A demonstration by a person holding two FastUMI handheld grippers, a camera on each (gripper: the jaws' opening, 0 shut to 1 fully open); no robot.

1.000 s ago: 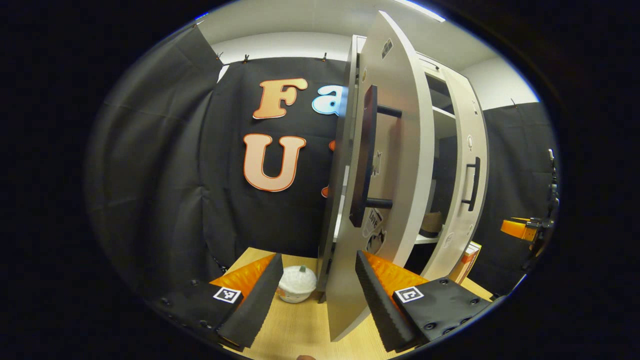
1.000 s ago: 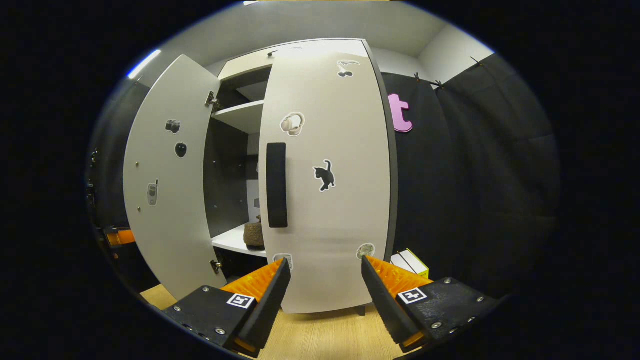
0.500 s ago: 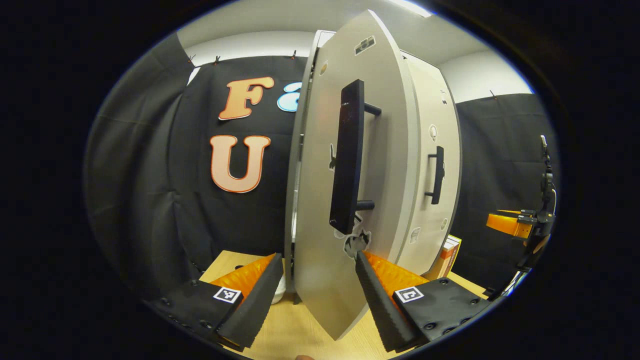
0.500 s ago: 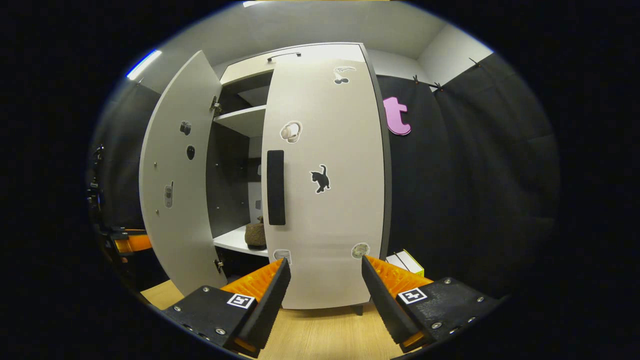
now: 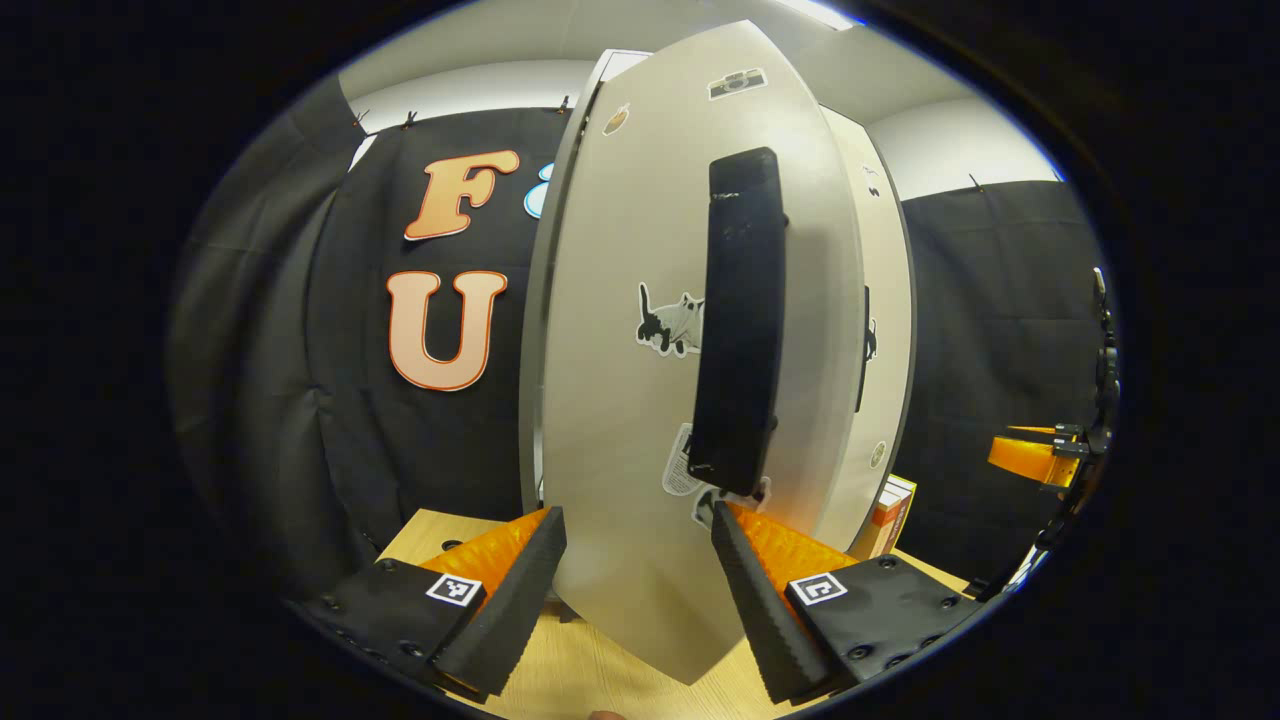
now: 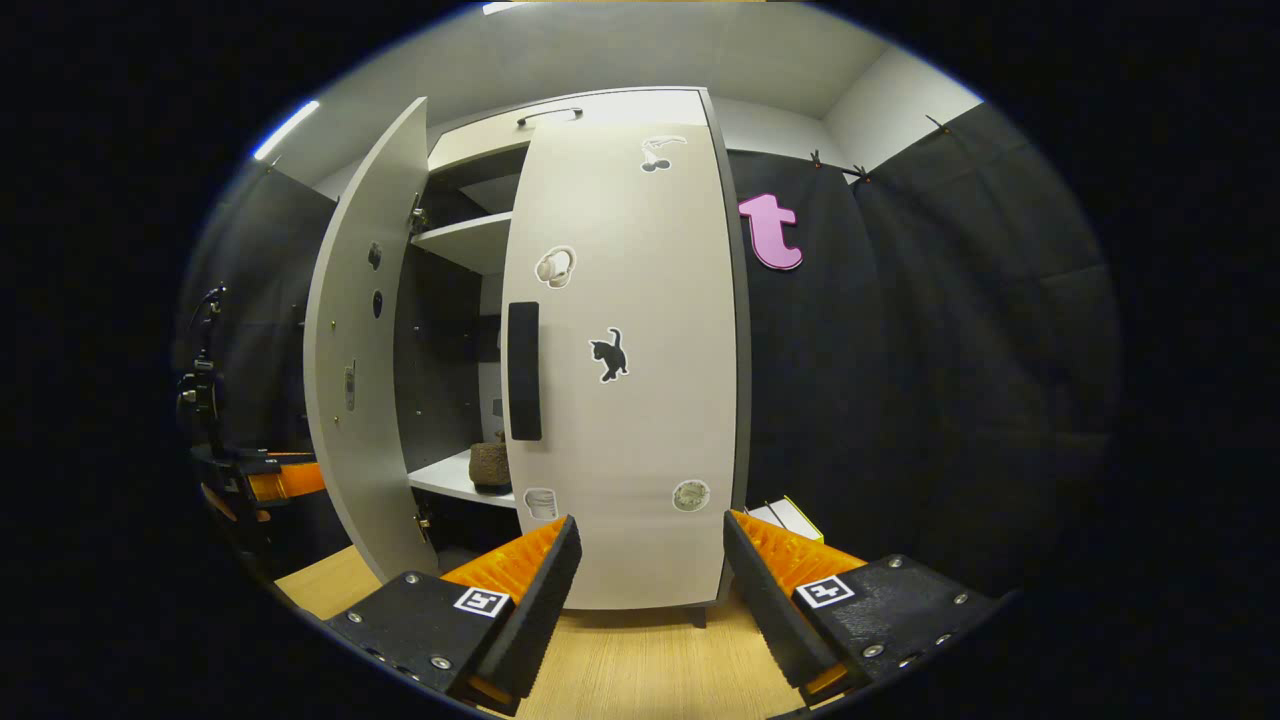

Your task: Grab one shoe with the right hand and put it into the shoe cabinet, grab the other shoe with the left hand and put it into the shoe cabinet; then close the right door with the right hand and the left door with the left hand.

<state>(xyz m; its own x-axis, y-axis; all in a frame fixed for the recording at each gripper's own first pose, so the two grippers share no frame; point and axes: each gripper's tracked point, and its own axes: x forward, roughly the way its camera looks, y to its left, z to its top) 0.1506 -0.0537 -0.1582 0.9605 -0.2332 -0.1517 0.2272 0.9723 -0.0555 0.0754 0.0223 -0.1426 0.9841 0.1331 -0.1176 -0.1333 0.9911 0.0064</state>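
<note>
— Where's the left door (image 5: 640,400)?

— Partly open on the cabinet (image 6: 560,105), right in front of my left gripper (image 5: 640,590), whose fingers are spread, holding nothing.

— And the right door (image 6: 630,400)?

— Shut, ahead of my right gripper (image 6: 650,590), also spread and empty. One shoe (image 6: 490,465) sits inside the cabinet.

Ahead of the fingers in the right gripper view, most of the cabinet interior (image 6: 450,330) is hidden behind the right door (image 6: 620,350); a brown shoe (image 6: 490,466) on the lower shelf (image 6: 455,480) is partly covered by that door's edge. Above the fingers in the left gripper view, the left door (image 5: 640,400) conceals the interior, and the box (image 5: 885,510) beyond it is half hidden.
</note>
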